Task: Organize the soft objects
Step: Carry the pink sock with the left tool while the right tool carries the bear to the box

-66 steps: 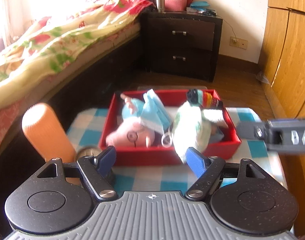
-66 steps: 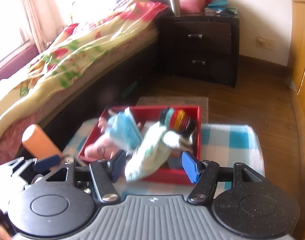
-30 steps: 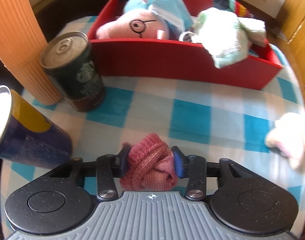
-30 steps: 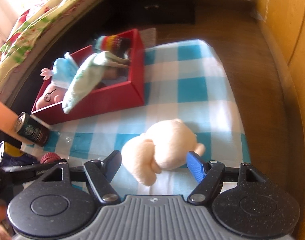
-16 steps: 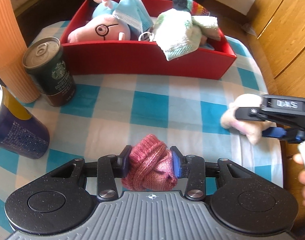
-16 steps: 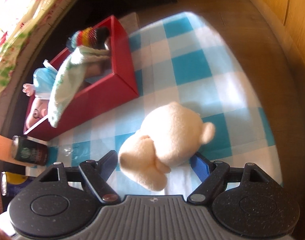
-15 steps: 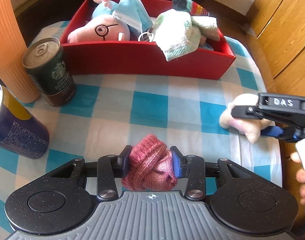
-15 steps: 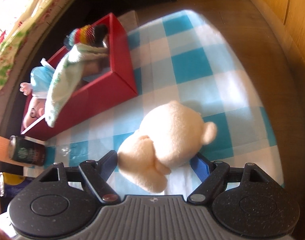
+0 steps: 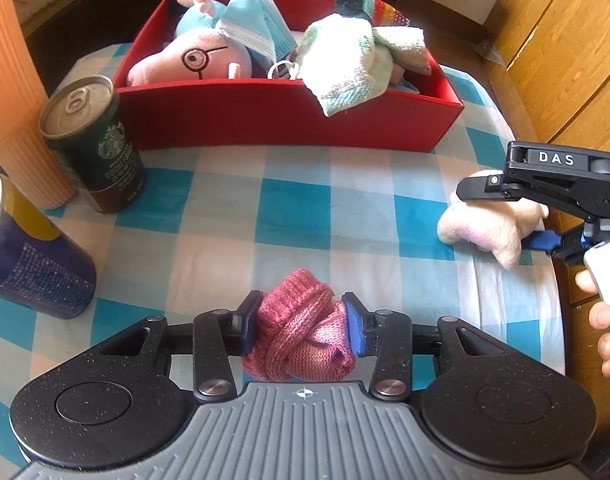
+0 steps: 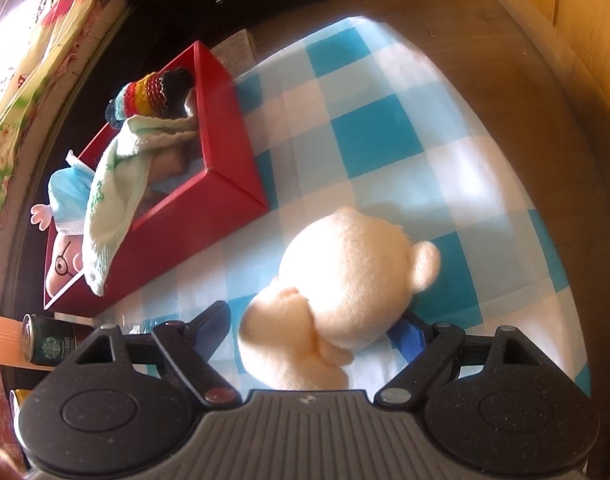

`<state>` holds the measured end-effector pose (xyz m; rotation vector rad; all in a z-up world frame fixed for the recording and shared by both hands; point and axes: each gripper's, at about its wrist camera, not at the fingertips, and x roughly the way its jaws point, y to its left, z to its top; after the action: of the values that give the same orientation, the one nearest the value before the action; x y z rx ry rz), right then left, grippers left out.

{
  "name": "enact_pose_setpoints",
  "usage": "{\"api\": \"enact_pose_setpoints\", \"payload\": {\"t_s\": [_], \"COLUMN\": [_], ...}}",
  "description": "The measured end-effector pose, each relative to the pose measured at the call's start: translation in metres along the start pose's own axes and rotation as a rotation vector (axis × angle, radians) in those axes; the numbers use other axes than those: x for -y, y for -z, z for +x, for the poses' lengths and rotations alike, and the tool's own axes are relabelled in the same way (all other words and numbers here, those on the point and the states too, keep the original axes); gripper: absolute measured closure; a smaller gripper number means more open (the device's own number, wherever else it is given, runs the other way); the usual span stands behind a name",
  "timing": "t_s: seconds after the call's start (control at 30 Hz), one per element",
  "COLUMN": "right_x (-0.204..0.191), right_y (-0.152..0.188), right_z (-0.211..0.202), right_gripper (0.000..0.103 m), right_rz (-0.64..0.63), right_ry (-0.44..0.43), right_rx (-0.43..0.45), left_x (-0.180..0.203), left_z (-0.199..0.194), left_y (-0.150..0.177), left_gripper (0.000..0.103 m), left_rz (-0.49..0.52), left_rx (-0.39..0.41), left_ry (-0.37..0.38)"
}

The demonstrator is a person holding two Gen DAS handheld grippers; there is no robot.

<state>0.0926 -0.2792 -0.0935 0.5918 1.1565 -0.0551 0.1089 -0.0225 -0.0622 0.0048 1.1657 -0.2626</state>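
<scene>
My left gripper (image 9: 301,326) is shut on a pink knitted sock ball (image 9: 301,336) just above the checked cloth. A red box (image 9: 289,116) at the back holds a pink pig plush (image 9: 193,60), a blue mask, a white-green towel (image 9: 345,60) and a rainbow knit piece. My right gripper (image 10: 317,328) is open, its fingers either side of a cream plush toy (image 10: 345,280) lying on the cloth right of the box (image 10: 225,168). That gripper and plush also show in the left wrist view (image 9: 489,220).
A dark Starbucks can (image 9: 93,144), an orange ribbed cylinder (image 9: 13,100) and a blue-yellow can (image 9: 25,256) stand at the left of the table. Wooden cabinets (image 9: 565,60) are at the right, a bed (image 10: 25,60) at the left.
The right gripper has moved in closer around the cream plush, still open. The left gripper keeps its hold on the sock ball and has barely moved.
</scene>
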Motion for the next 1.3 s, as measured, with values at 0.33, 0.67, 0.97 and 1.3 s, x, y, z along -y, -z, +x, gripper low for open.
{"api": "enact_pose_setpoints", "payload": {"t_s": [0.33, 0.67, 0.97, 1.3], "right_x": [-0.013, -0.032, -0.039, -0.061], "right_y": [0.011, 0.04, 0.058, 0.056], "right_z": [0.004, -0.015, -0.037, -0.079], "right_gripper": [0.07, 0.071, 0.071, 0.071], "right_rz": [-0.121, -0.315, -0.464, -0.557], "right_ry": [-0.093, -0.143, -0.143, -0.18], "right_rx": [-0.08, -0.167, -0.162, -0.038], "left_x": [0.008, 0.013, 0.027, 0.033], "left_z": [-0.002, 0.0, -0.006, -0.035], "left_y": [0.002, 0.008, 0.013, -0.005], "left_gripper": [0.058, 0.058, 0.058, 0.058], "left_rz": [0.059, 0.118, 0.188, 0.181], "left_rx": [0.014, 0.012, 0.032, 0.14], "left_ry": [-0.046, -0.093, -0.123, -0.129]}}
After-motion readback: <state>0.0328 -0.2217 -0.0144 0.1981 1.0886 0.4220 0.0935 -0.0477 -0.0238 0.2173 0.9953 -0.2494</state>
